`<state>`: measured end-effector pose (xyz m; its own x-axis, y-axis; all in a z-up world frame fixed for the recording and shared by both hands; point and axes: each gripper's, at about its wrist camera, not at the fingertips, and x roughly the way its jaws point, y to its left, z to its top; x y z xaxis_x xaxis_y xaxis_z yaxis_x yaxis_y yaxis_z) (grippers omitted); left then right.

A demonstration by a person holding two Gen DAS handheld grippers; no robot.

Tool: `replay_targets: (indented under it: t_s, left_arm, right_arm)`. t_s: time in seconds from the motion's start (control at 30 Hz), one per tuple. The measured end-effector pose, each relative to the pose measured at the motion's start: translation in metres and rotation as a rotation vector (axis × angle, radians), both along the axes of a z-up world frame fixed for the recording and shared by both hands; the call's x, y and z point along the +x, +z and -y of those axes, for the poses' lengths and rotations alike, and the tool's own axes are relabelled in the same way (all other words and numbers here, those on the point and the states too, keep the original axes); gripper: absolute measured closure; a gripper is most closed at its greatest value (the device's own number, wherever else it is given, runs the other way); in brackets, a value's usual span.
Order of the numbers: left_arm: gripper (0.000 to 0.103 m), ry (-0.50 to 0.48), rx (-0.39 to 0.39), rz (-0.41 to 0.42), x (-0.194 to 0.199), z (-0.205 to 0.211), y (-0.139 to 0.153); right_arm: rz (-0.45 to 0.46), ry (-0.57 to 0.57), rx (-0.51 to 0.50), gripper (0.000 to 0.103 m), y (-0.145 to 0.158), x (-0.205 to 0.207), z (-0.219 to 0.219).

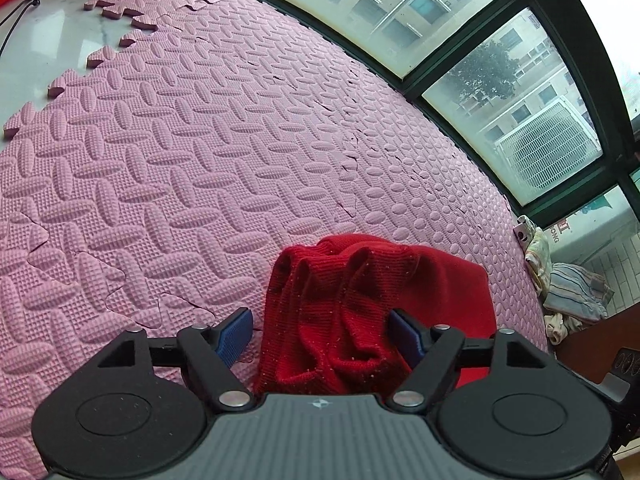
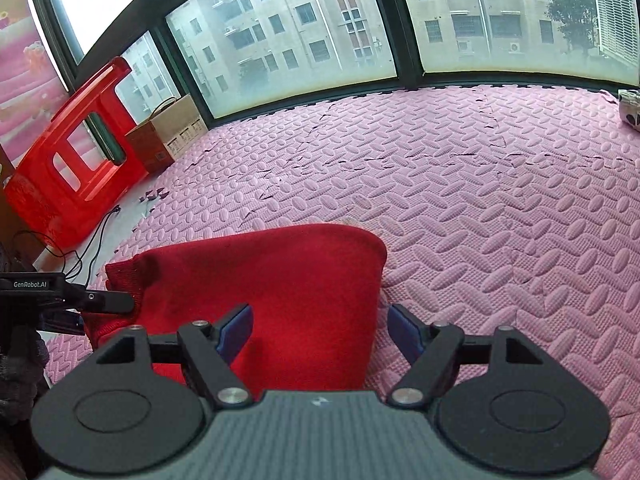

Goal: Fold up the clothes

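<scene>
We're low over the pink foam mat (image 1: 208,152) with both tools angled down at the red knit garment (image 1: 360,312). Our left gripper (image 1: 322,334) points down and forward, its blue pads (image 1: 236,334) spread wide; a bunched, ribbed end of the knit rises between the jaws, and the right pad sits against the folds without pinching them, while the left pad stands clear over the mat. So that one's open.

Over on the right wrist view, our right gripper (image 2: 318,332) tilts down the same way, jaws apart. The garment (image 2: 260,292) lies flat there as a smooth folded slab on the mat (image 2: 480,220), its right edge running between the pads; the left pad (image 2: 236,332) hovers above the cloth, the right one over bare mat. Open too, nothing clamped.

At that view's left edge we see the other black tool (image 2: 60,300) reaching in at the garment's ribbed hem. Farther left, a red plastic stool (image 2: 68,168) lies tipped beside a cardboard box (image 2: 168,136) under the window (image 2: 288,40).
</scene>
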<state>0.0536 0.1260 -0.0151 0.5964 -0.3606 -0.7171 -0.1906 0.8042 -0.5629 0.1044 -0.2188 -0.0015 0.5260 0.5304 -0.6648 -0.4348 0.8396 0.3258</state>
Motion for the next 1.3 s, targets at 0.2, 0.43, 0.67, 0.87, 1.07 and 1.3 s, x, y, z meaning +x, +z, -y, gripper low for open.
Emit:
replay_targets:
  t_s: [0.2,0.43,0.67,0.87,1.07,1.3]
  left_arm:
    - [0.041,-0.010,-0.022,-0.001,0.001,0.000,-0.004]
    - [0.049,-0.029,-0.014,0.014,0.002,-0.001,-0.002]
    - [0.052,-0.043,-0.001,0.023,0.003,0.001,-0.001]
    - [0.067,-0.061,0.015,0.038,0.005,0.004,0.004]
    - [0.062,-0.065,0.027,0.034,0.005,0.005,0.005]
    - [0.054,-0.048,0.032,0.021,0.005,0.007,0.003]
  right_arm:
    - [-0.027,-0.003,0.014,0.027,-0.004,0.004,0.002]
    - [-0.086,0.001,0.052,0.028,-0.012,0.011,0.003]
    - [-0.147,-0.010,0.100,0.033,-0.023,0.017,0.004]
    - [-0.156,-0.013,0.113,0.038,-0.025,0.018,0.002]
    - [-0.153,-0.014,0.120,0.043,-0.025,0.017,0.003]
    - [-0.151,-0.015,0.126,0.037,-0.027,0.017,0.004]
